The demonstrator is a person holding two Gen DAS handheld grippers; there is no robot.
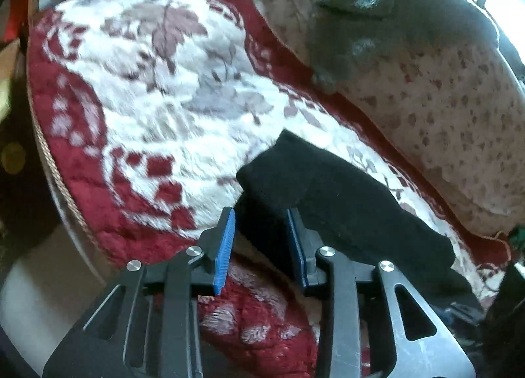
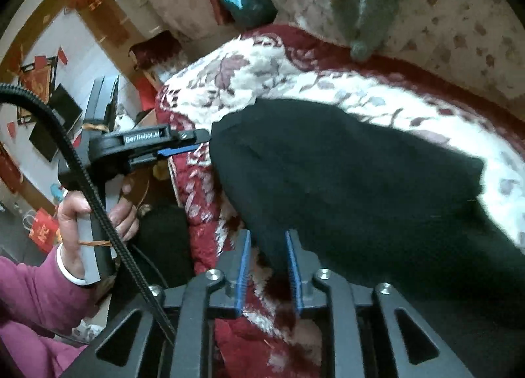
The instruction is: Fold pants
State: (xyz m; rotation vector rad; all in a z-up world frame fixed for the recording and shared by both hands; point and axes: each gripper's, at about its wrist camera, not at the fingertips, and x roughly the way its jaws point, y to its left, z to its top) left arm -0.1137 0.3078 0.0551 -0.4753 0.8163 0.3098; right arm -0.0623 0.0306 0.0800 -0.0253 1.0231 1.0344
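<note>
Lying across the red and white floral blanket (image 1: 157, 89) is the pair of black pants (image 2: 344, 174), folded into a thick dark bundle that reaches from the front edge of the bed toward its middle. One corner of the bundle points away over the white part of the blanket, and the near part hangs down a little over the red border.

A person in a pink sleeve (image 2: 36, 292) holds the left gripper (image 2: 197, 143) by its handle, with the left hand (image 2: 95, 210) wrapped around it. Its blue pads (image 1: 226, 250) stand partly apart, and the edge of the pants sits between them, close against the far pad. Whether the pads really press the cloth I cannot tell, because the picture is blurred there.

The right gripper (image 2: 267, 242) is also partly apart. A fold of the black pants comes down between its two blue pads, but I cannot say if it is pinched or only lies there.

Behind the blanket there is a pale quilt with small flowers (image 1: 443, 115), and a grey knitted garment (image 1: 393, 17) lies on top of it, well apart from the pants. A black ribbed cable (image 2: 98, 207) runs past the left hand.
</note>
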